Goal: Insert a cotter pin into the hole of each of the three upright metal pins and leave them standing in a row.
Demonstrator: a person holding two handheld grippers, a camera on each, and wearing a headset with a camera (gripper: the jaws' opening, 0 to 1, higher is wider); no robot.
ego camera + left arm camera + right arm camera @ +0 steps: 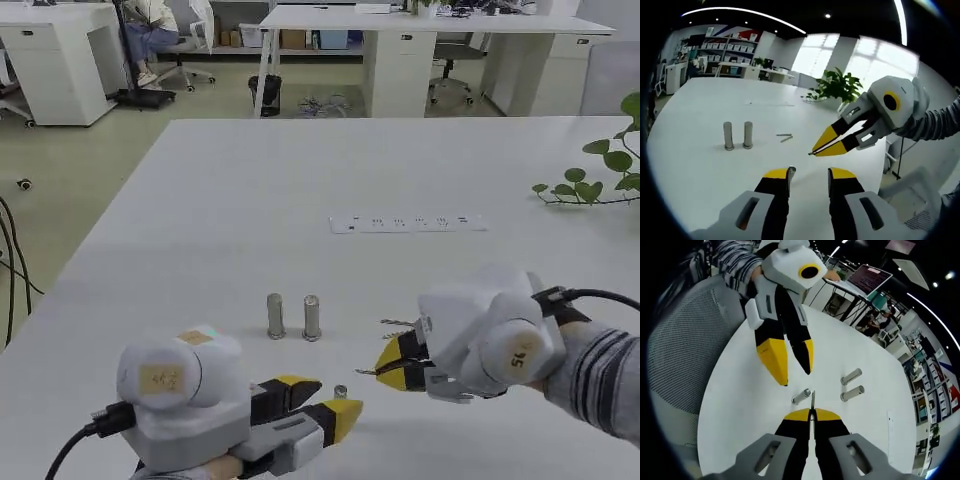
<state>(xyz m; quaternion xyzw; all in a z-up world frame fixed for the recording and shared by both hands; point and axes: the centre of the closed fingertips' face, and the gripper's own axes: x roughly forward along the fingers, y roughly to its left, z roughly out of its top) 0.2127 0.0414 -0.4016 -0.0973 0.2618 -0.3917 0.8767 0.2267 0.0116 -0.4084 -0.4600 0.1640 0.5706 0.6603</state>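
Two upright metal pins (pixel 275 316) (pixel 312 318) stand side by side on the white table (pixel 300 200). A third pin (pixel 340 391) stands nearer to me, just off the tips of my left gripper (pixel 325 395), which is open. In the left gripper view this pin (pixel 791 172) sits against the inner side of one jaw. My right gripper (pixel 380 368) is shut on a thin cotter pin (pixel 813 402), whose tip points at the third pin (pixel 801 396) from close by. Loose cotter pins (pixel 397 323) lie on the table behind the right gripper.
A white power strip (pixel 408 223) lies mid-table beyond the pins. Plant leaves (pixel 600 175) reach in over the right edge. Other desks and a seated person (pixel 150 30) are in the background across the floor.
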